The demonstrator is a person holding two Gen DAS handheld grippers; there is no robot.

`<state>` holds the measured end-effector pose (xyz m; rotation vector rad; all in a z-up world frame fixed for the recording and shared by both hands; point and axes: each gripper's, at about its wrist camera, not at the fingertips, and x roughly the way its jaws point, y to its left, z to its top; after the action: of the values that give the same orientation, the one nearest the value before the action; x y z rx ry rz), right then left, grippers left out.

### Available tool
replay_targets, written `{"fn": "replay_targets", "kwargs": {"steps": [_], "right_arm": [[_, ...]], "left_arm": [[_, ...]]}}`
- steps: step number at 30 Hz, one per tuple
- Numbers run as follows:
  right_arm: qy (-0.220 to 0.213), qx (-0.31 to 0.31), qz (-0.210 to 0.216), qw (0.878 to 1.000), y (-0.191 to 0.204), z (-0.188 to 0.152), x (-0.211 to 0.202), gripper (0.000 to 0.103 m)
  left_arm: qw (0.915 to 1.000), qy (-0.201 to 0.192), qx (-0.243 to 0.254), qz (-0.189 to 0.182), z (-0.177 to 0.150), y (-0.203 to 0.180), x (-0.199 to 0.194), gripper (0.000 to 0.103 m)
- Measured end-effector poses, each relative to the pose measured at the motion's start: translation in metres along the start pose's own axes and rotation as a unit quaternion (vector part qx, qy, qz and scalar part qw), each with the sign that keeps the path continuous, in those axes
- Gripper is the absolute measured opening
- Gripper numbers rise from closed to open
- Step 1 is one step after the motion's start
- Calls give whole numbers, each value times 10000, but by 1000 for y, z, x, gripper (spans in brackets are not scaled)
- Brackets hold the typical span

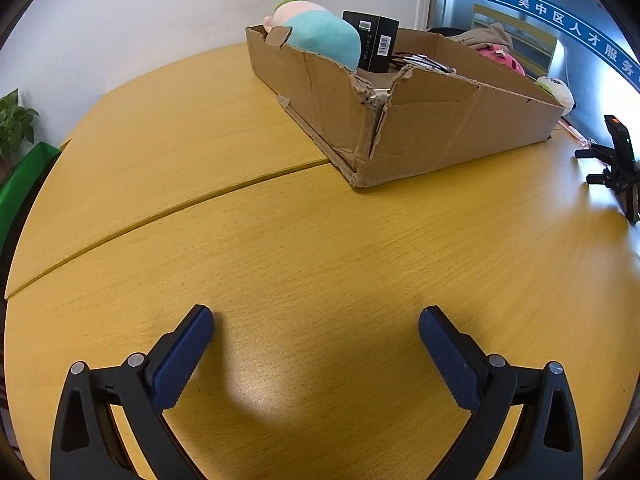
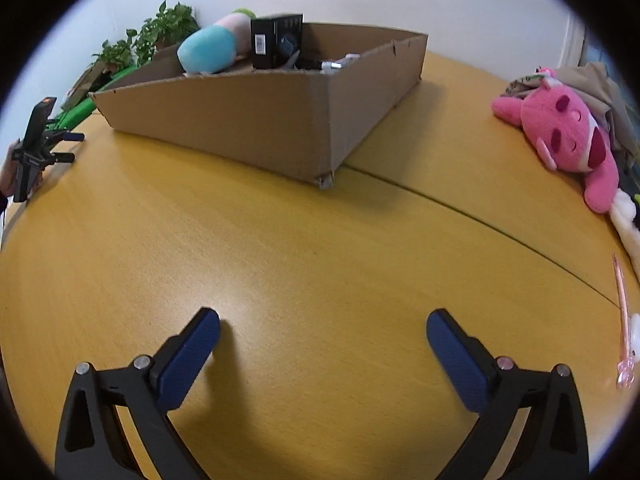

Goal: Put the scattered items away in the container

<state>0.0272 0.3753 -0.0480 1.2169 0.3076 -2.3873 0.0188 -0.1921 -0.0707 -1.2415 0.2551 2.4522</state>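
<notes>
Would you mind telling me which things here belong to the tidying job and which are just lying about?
Job:
- cardboard box, the container
- teal plush and black carton, already inside
- pink plush, on the table outside the box
- pink pen, on the table at the right edge

Lying about:
- potted plant
- beige cloth behind the pink plush
</notes>
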Motion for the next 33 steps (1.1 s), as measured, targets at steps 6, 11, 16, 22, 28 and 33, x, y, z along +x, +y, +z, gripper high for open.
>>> {"fn": "replay_targets", "kwargs": {"steps": [6,11,16,22,28,33], "right_arm": [[12,-20,16,10000,0,-1,0,103],[24,-23,22,10000,-3,0,0,103],[24,-29,24,10000,-3,1,0,103],[22,-42,33,10000,-4,1,0,103],[23,-58,46,10000,-4,2,0,103],[34,-59,43,10000,-4,1,0,103]], "left_arm": [[9998,40,128,-144,11,8,-9,103],[9997,42,171,-158,18,9,-7,103],[9999,34,124,-99,18,8,-9,103],[9999,29,119,-91,17,8,-10,103],[10000,22,-56,17,17,13,-11,103],[10000,18,-51,42,18,10,-12,103]]}}
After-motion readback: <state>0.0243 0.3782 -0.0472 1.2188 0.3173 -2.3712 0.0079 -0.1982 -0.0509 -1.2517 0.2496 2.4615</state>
